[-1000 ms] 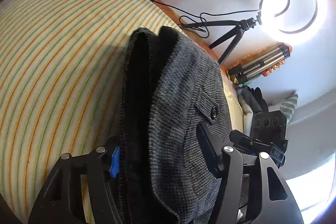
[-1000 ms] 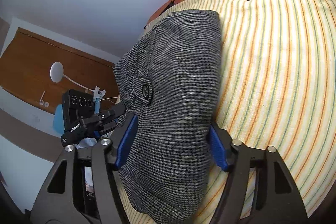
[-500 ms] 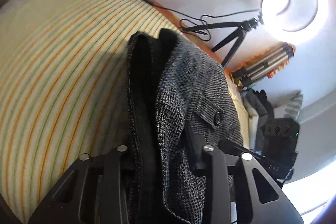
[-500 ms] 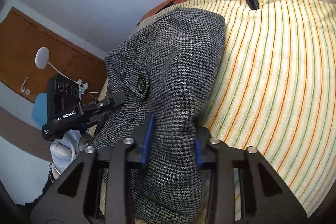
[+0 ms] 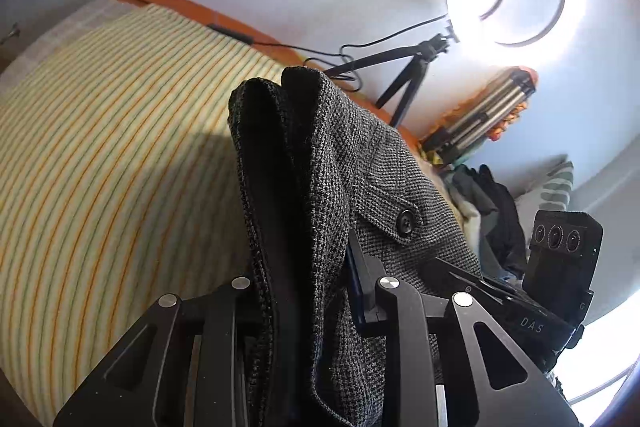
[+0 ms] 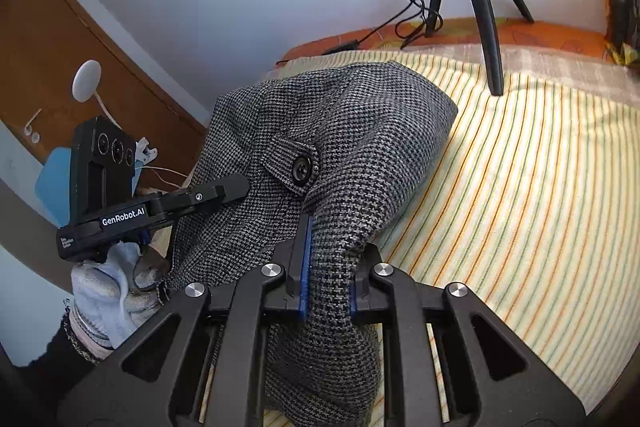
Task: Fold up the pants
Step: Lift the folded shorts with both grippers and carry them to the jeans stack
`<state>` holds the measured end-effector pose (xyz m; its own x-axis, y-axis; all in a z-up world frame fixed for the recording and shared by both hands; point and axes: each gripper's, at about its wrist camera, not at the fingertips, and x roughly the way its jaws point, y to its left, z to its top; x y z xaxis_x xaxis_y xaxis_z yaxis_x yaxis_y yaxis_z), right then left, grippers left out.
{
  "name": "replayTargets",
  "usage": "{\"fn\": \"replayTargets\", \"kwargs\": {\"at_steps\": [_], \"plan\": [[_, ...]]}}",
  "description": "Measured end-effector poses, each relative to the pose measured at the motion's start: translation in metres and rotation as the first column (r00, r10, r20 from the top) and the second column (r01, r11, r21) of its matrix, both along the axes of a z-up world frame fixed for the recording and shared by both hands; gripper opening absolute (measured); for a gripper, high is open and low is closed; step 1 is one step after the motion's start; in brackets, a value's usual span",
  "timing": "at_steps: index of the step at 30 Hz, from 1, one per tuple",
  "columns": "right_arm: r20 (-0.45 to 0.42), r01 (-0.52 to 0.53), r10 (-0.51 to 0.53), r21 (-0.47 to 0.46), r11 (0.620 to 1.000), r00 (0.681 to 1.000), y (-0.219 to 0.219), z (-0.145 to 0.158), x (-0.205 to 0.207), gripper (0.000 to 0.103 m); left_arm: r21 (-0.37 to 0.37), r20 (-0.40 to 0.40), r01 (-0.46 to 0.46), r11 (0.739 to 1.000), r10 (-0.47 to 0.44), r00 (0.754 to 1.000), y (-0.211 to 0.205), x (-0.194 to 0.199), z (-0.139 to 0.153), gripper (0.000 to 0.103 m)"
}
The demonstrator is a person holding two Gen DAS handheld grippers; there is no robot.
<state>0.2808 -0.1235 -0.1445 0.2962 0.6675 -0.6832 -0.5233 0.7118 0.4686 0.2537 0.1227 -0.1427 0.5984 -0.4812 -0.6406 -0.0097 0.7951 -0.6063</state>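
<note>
Both grippers are clamping the pants (image 6: 340, 131): left gripper (image 5: 308, 283) pinching the layered edge, right gripper (image 6: 328, 279) gripping a fold between its pads. Pants are hanging ahead of both, above the striped sheet (image 6: 540, 207). Advised: keep tension even and edges aligned while lowering.

Both wrist cameras sit close behind their fingers, facing opposite ways across the striped bed (image 5: 100, 155), sharing the pants (image 6: 340, 147)
</note>
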Motion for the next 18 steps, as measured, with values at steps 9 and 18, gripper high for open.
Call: {"fn": "replayTargets", "kwargs": {"at_steps": [9, 18], "plan": [[0.100, 0.032, -0.030, -0.016, 0.999, 0.995, -0.032, 0.047, -0.036, 0.014, -0.008, 0.075, 0.055, 0.998, -0.055, 0.996, -0.037, -0.013, 0.033, 0.025], [0.184, 0.115, -0.110, -0.016, 0.993, 0.977, -0.083, 0.089, -0.071, 0.014, 0.003, 0.169, 0.148, 0.989, -0.147, 0.975, -0.096, -0.013, 0.068, 0.025]]}}
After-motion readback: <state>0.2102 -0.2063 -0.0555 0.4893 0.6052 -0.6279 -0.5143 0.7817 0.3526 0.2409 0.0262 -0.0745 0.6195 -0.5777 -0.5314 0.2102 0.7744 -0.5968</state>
